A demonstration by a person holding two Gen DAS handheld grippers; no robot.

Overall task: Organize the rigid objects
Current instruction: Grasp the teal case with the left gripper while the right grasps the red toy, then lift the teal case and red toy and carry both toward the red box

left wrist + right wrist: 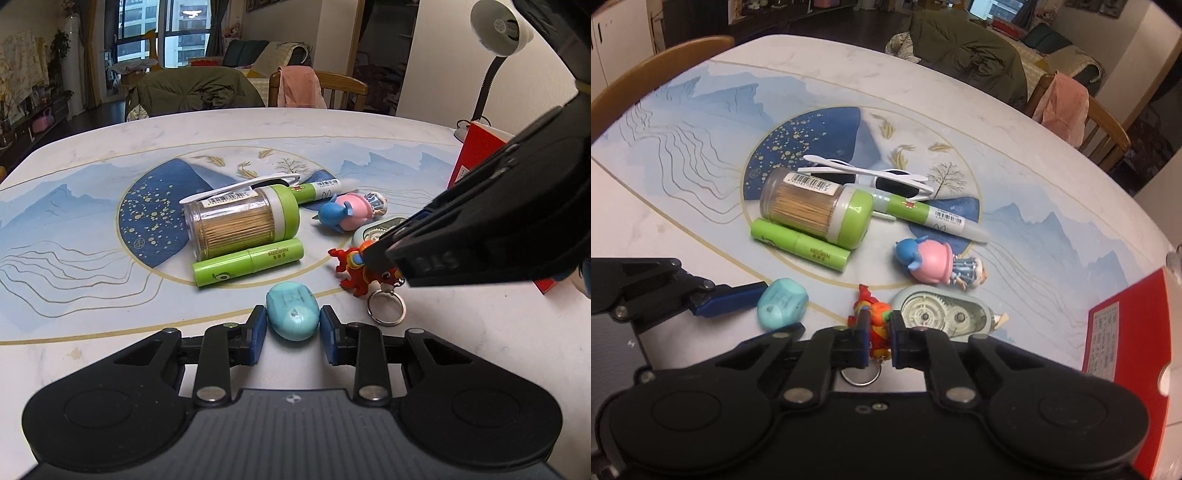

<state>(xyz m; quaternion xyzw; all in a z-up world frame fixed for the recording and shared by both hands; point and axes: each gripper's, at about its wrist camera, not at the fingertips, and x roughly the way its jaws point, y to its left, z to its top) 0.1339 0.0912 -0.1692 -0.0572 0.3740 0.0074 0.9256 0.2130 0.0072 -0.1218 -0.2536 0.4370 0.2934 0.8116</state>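
Observation:
A small teal box [293, 311] lies on the table between the fingers of my left gripper [293, 324], whose jaws stand on either side of it with a thin gap; it also shows in the right wrist view [782, 303]. My right gripper [879, 332] is shut on a red-orange dragon keychain [877, 318], which also shows in the left wrist view [360, 271], with its metal ring [386, 306] on the table. A toothpick jar [240, 220], a green tube [248, 261], a green marker [325, 189], white sunglasses [864, 176], a pink-and-blue figurine [932, 266] and a correction tape dispenser [945, 314] lie around.
A red box [1128, 332] stands at the right of the table. A white desk lamp [498, 33] stands behind it. Wooden chairs [341, 88] and a green coat [192, 88] are at the far edge.

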